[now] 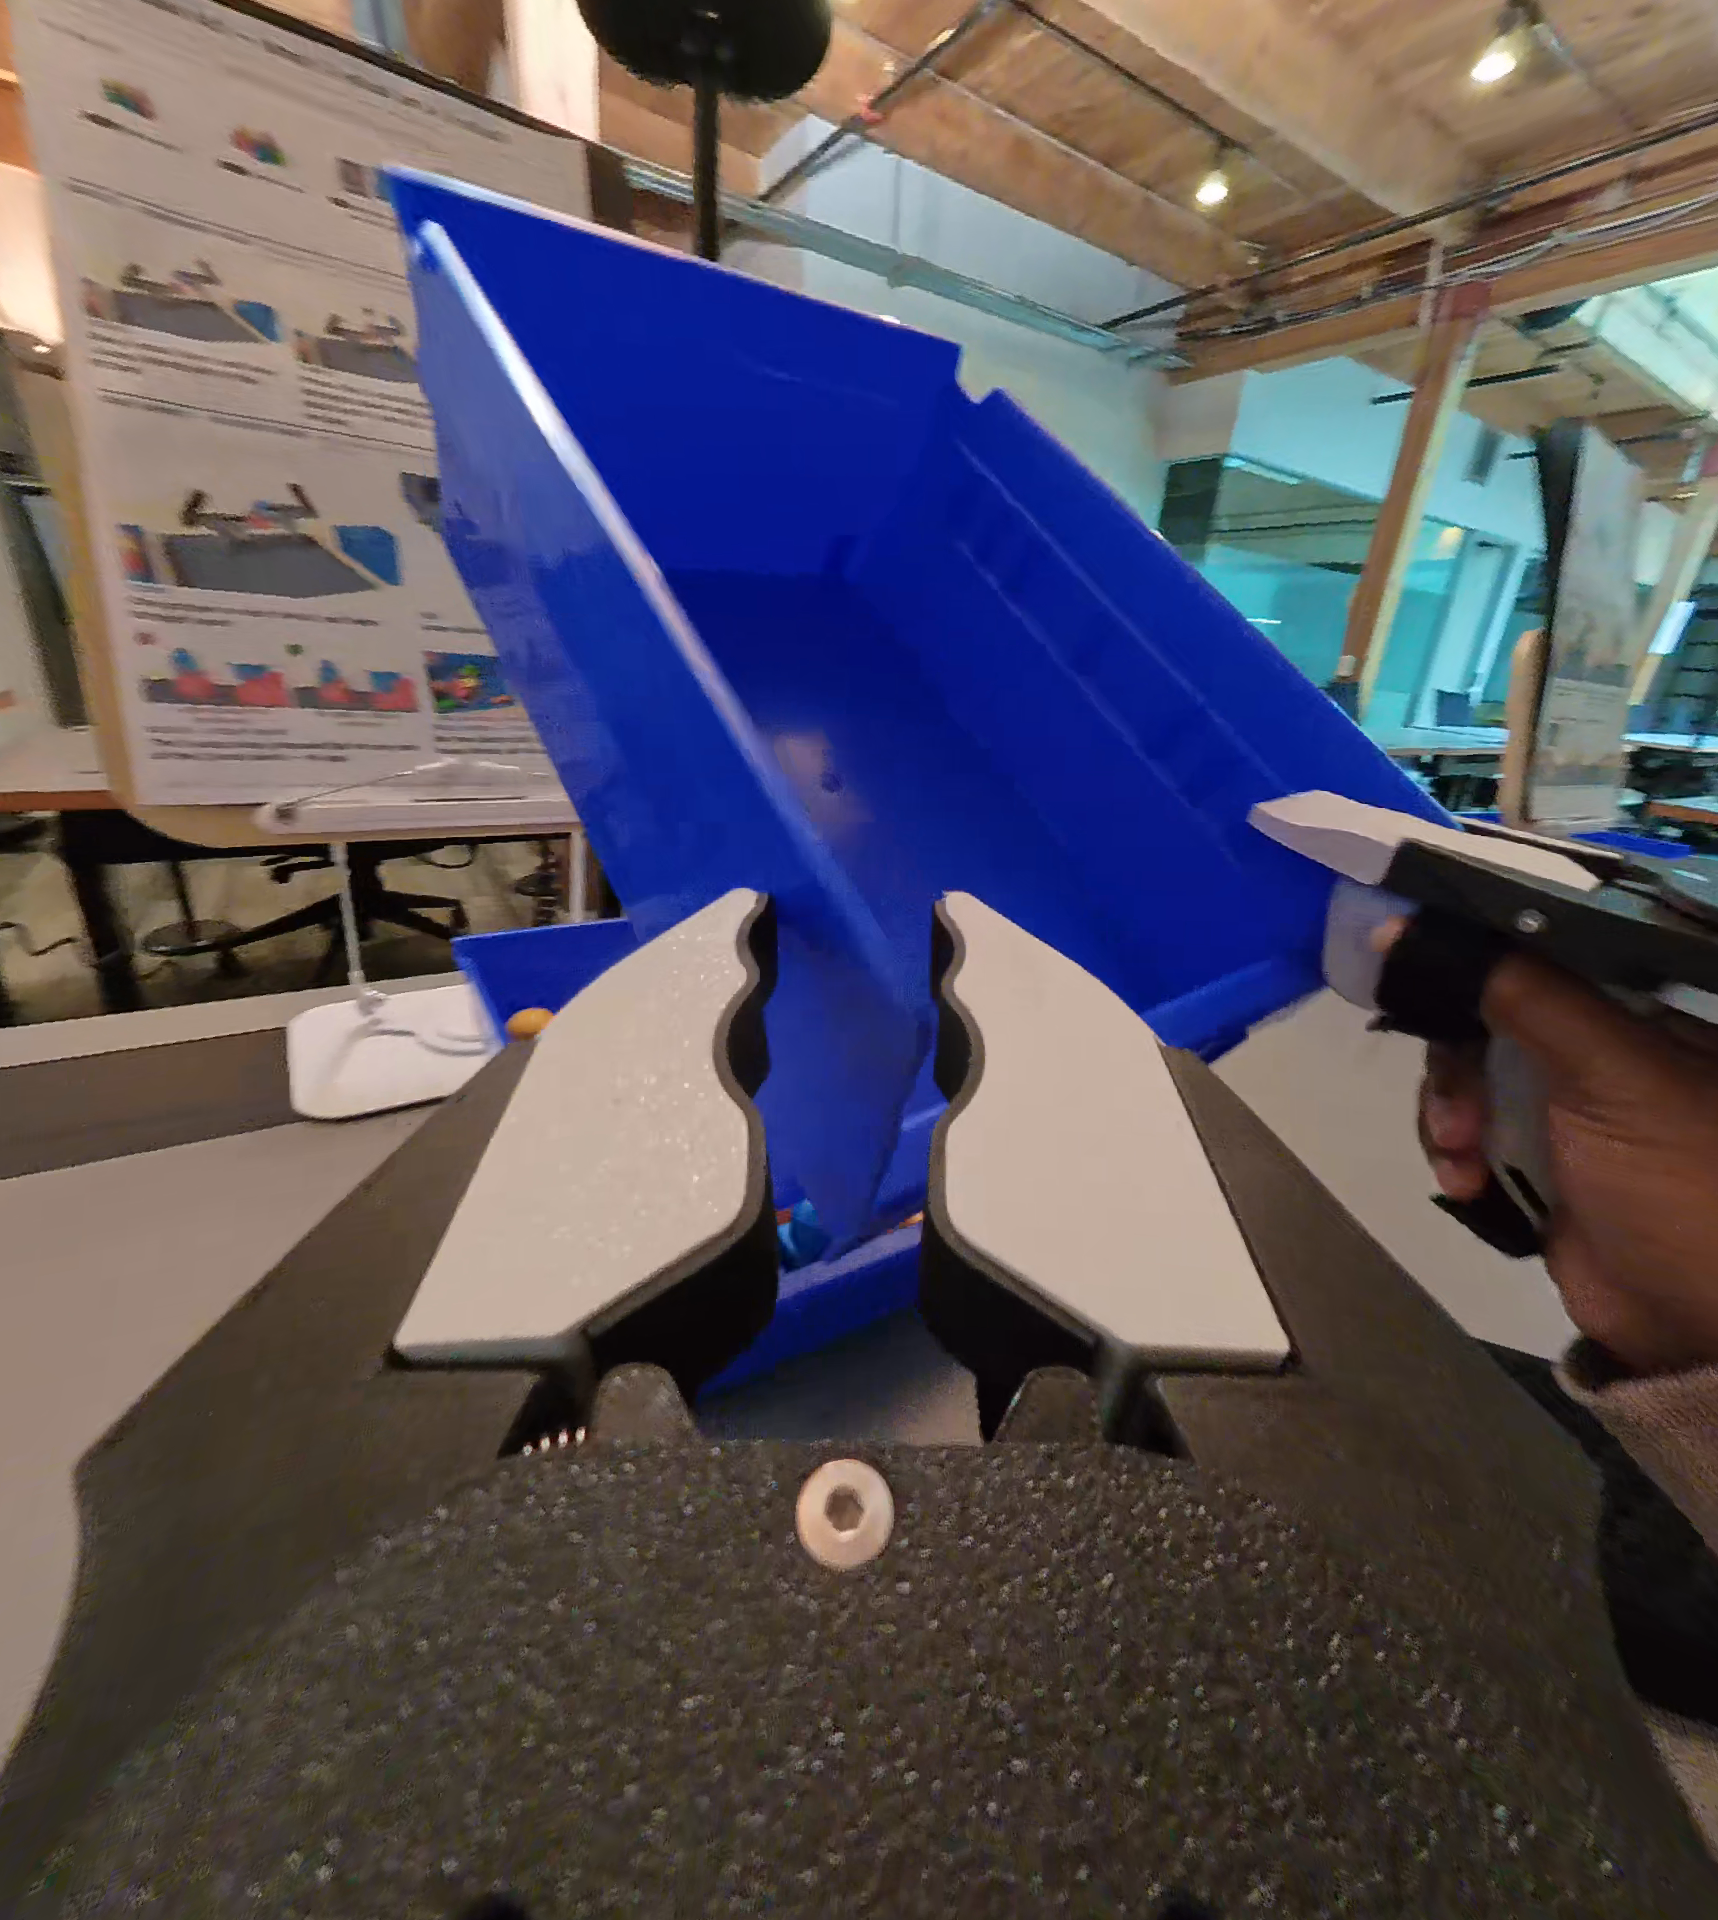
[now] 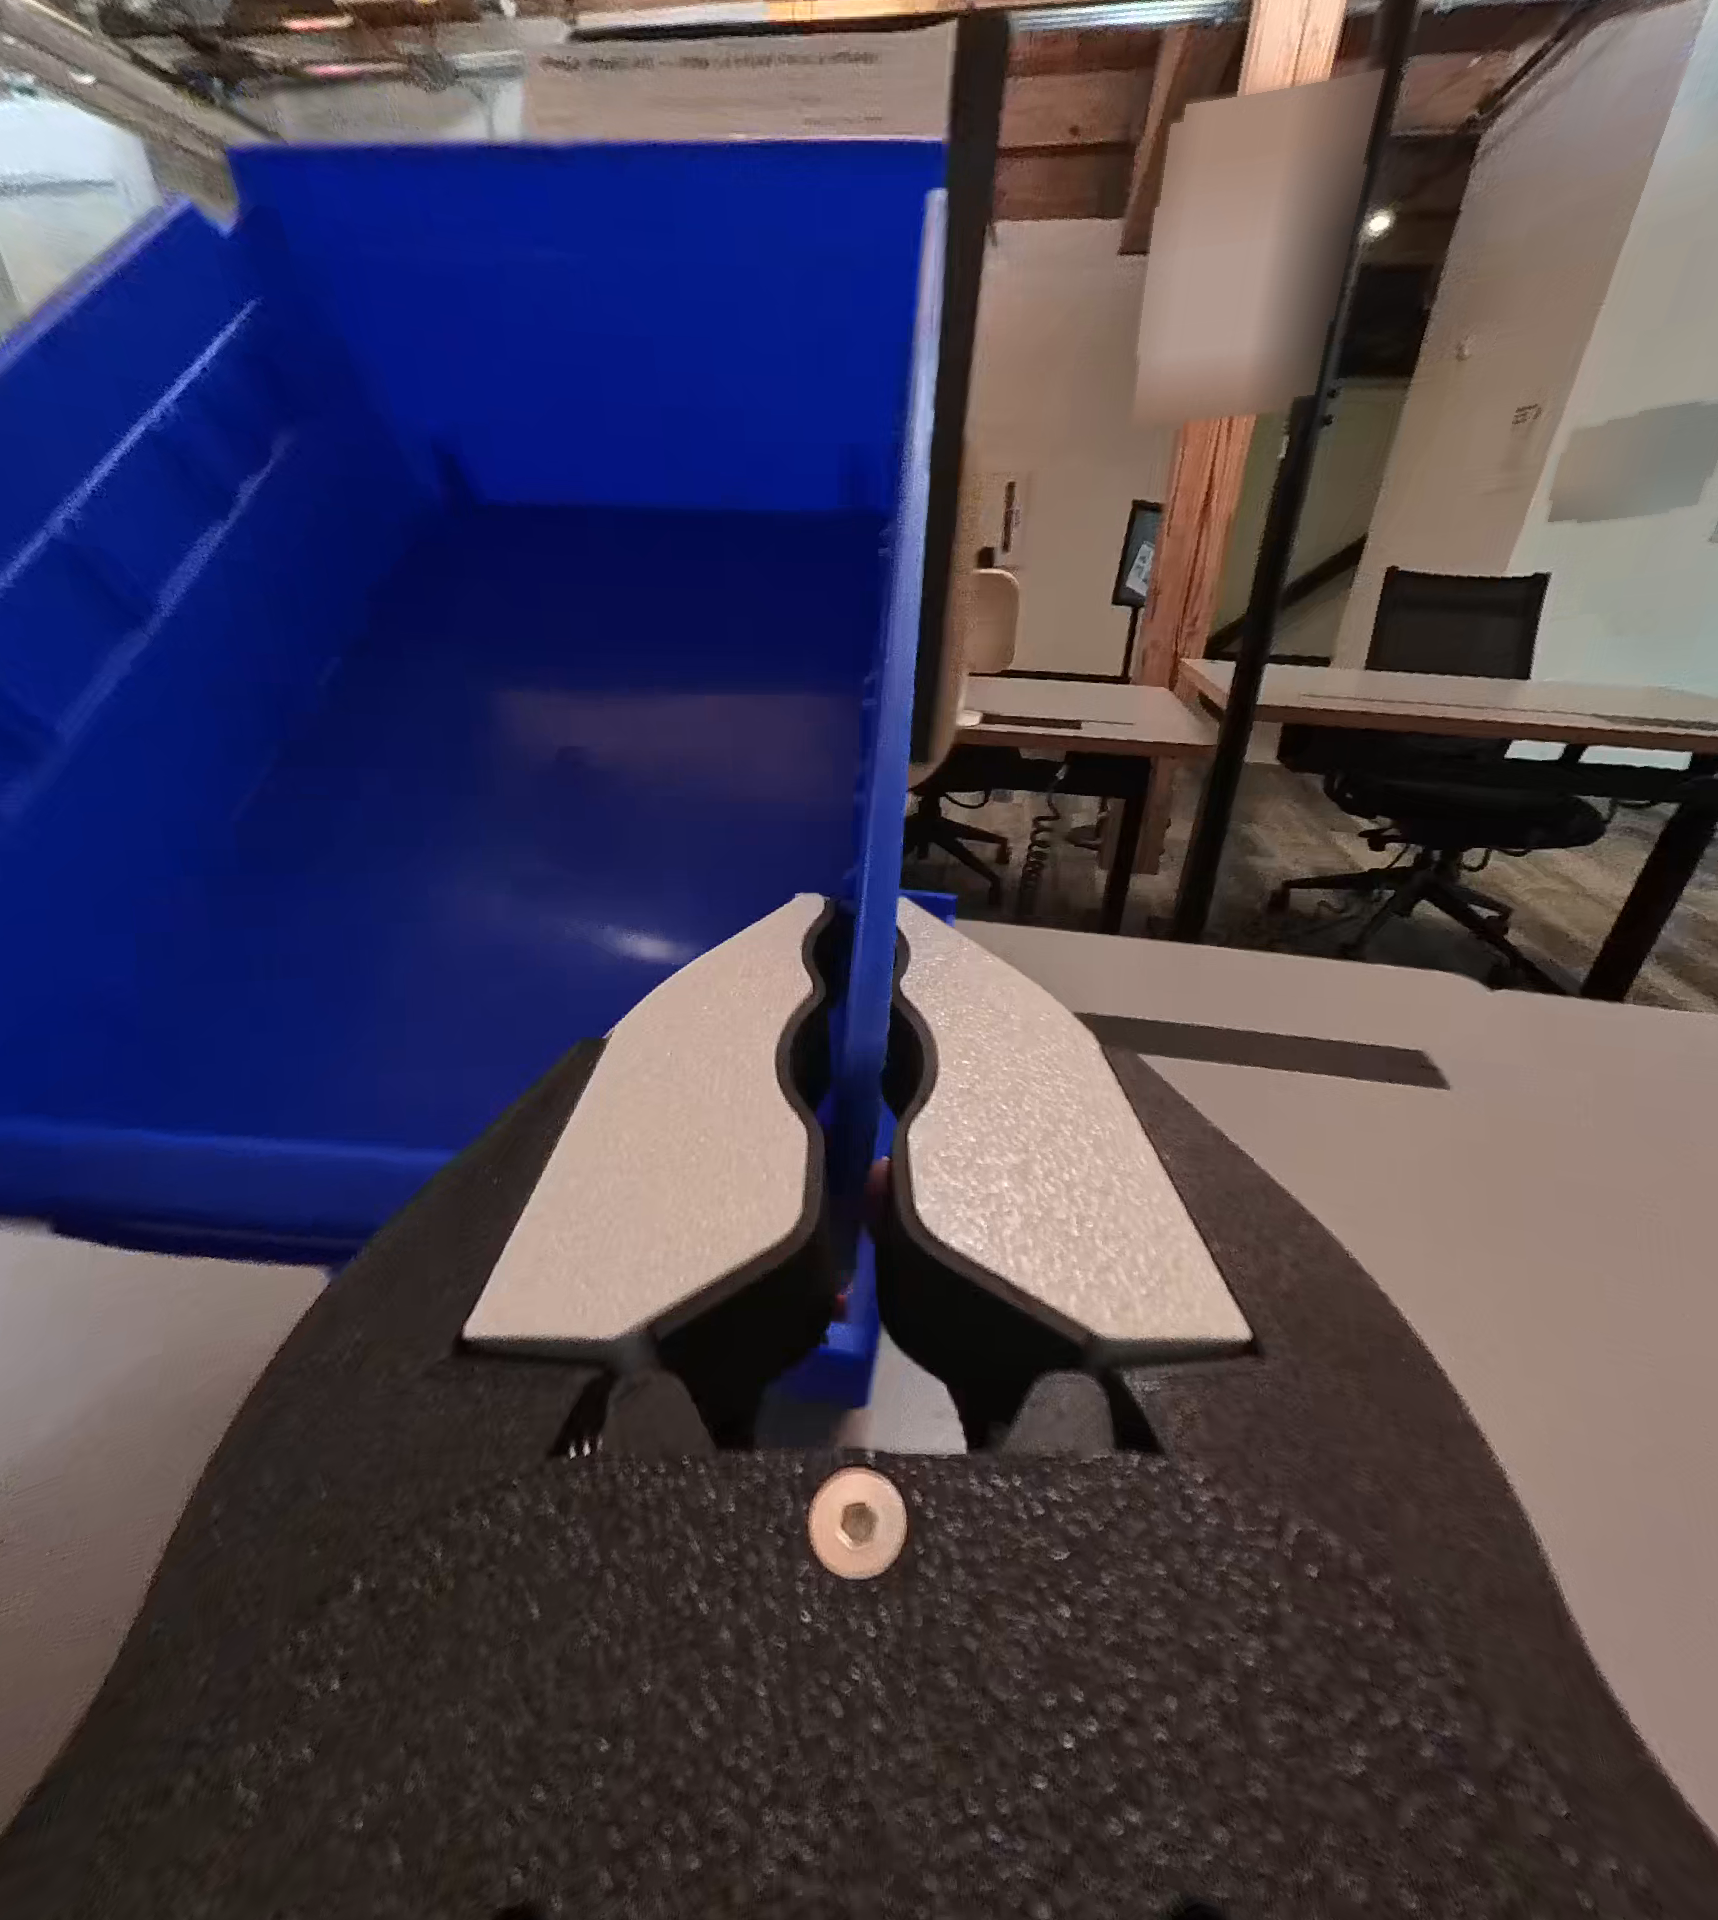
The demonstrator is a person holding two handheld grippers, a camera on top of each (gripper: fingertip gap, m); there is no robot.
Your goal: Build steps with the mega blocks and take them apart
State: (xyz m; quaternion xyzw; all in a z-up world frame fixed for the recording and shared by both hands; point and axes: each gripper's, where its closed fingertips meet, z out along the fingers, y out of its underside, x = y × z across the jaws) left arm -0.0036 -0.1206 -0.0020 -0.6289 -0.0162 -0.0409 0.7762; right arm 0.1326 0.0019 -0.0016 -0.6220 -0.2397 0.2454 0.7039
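**Two grippers, one tipped bin**

I count two blue bins. The upper blue bin [image 1: 938, 623] is lifted and tilted steeply, its open side turned toward my cameras, and I see nothing inside it. My left gripper [image 1: 850, 1049] has a side wall of that bin between its fingers; the jaws are narrow, but the gap beside the wall leaves me unable to tell whether they pinch it. My right gripper [image 2: 860, 1039] is clamped on the opposite wall, jaws drawn close against the thin blue panel.

Under the tipped bin sits a second blue bin [image 1: 543, 966] on the grey table [image 1: 55, 1299]. A few mega blocks [image 1: 798, 1236] show in it, glimpsed between my left fingers; the tilted bin hides the rest, so I cannot count them.

Around this: one white lamp base [image 1: 367, 1060] just beside the lower bin, one instruction poster [image 1: 242, 436] behind it, and office desks and chairs [image 2: 1457, 810] farther back. One hand [image 1: 1644, 1164] holds the right gripper's handle.
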